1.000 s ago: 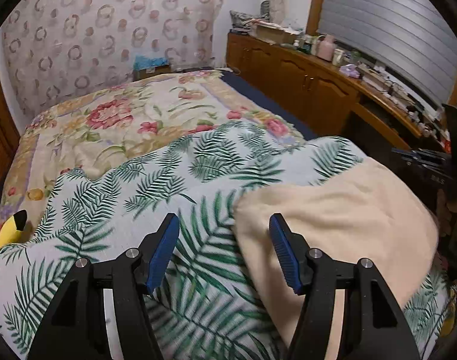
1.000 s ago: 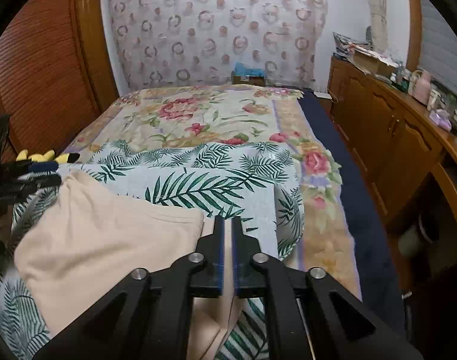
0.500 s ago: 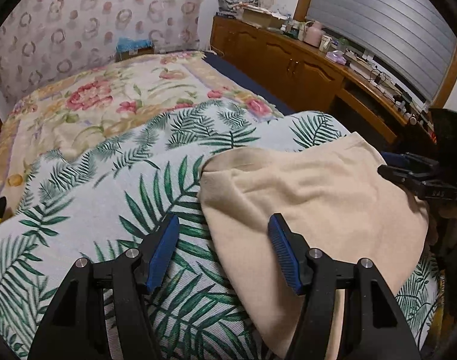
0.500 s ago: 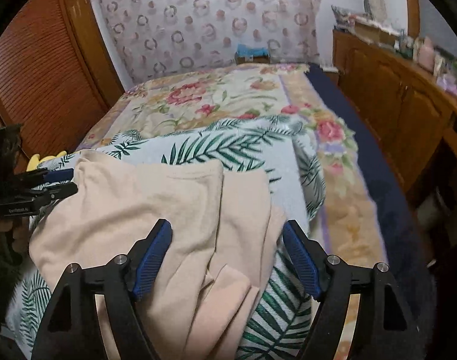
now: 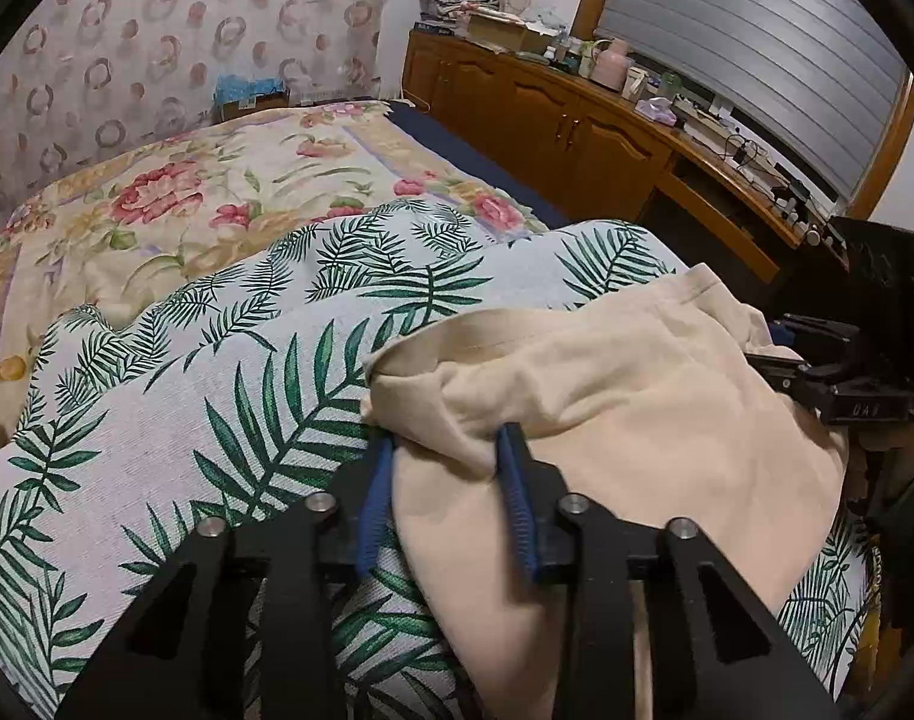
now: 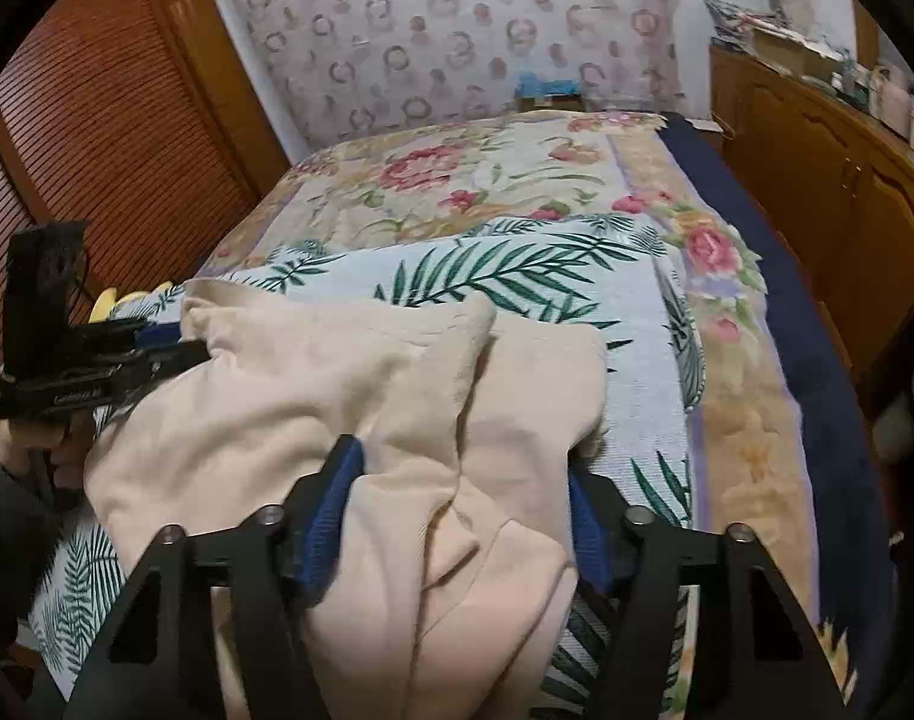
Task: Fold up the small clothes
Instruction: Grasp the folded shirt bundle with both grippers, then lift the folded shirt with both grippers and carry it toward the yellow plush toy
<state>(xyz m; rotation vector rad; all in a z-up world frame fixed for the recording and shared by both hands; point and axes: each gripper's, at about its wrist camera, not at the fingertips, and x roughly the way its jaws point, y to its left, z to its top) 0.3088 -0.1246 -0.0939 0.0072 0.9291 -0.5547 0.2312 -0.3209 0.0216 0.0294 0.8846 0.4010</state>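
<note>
On leaf-print bedspread (image 5: pixel 175 420), beige garment (image 5: pixel 637 396) bunches between left tool (image 5: pixel 448 450) pads.

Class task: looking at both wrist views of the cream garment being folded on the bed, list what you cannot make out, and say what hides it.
- Cream garment: its type; bunched folds and both lower frame edges hide it.
- Right gripper: grip unclear; cloth covers its right pad.
- Yellow toy: mostly hidden behind the left gripper.
- Cabinet-top clutter: too small to identify.
</note>
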